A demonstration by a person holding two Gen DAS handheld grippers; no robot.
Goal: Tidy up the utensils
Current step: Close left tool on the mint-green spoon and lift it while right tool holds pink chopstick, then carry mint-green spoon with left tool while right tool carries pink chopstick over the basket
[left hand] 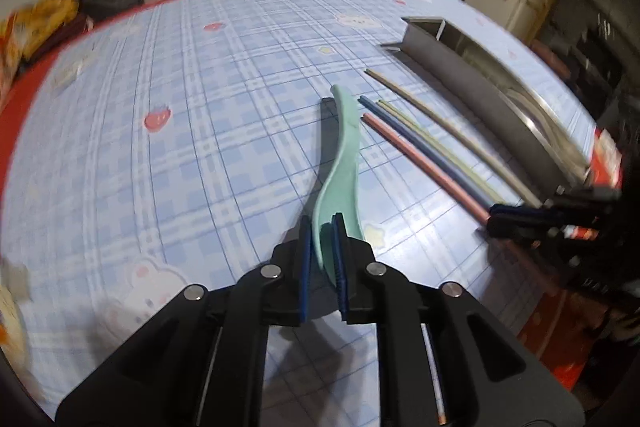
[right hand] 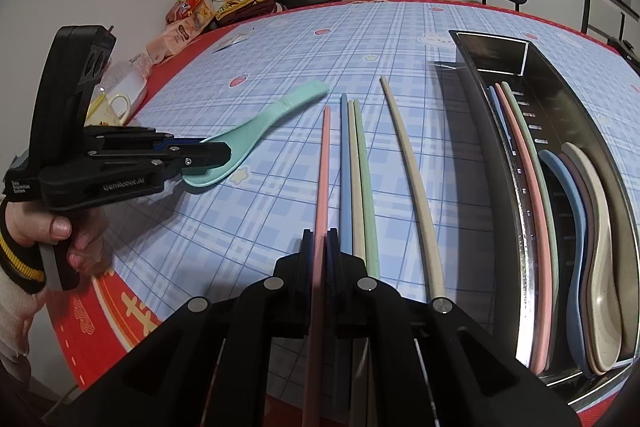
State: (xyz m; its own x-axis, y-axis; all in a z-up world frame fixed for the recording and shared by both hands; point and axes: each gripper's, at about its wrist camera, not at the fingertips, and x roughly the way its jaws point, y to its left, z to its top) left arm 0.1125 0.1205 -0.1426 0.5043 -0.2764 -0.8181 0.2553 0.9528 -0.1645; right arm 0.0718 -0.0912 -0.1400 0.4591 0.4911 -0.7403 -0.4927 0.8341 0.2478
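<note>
Left wrist view runs from a blurred heap of snack bags (left hand: pixel 36 23) on the far left, across the blue checked cloth (left hand: pixel 180 147), to the left gripper (left hand: pixel 322 247), whose jaws are clamped on the bowl of a mint spoon (left hand: pixel 340 155); its handle points away over the table. Just right of the spoon lie a pink chopstick (left hand: pixel 424 163), a blue chopstick (left hand: pixel 420 143) and two pale ones, side by side on the cloth. Beyond them stands a long steel tray (left hand: pixel 472 87), and at the right edge the right gripper (left hand: pixel 504 219) meets the near end of the pink chopstick. Right wrist view starts at the left with a hand (right hand: pixel 52 235) holding the left gripper (right hand: pixel 216 157), closed on the spoon (right hand: pixel 256 127) low over the table, with a cup (right hand: pixel 116 107) and snack bags (right hand: pixel 192 15) behind. In the middle the right gripper (right hand: pixel 320 247) has its jaws closed on the pink chopstick (right hand: pixel 323 179). Next come the blue chopstick (right hand: pixel 345 163), a cream one, a green chopstick (right hand: pixel 366 187) and, slightly apart, a beige chopstick (right hand: pixel 412 171). Farthest right, the tray (right hand: pixel 488 39) holds several chopsticks and three nested spoons (right hand: pixel 592 267).
</note>
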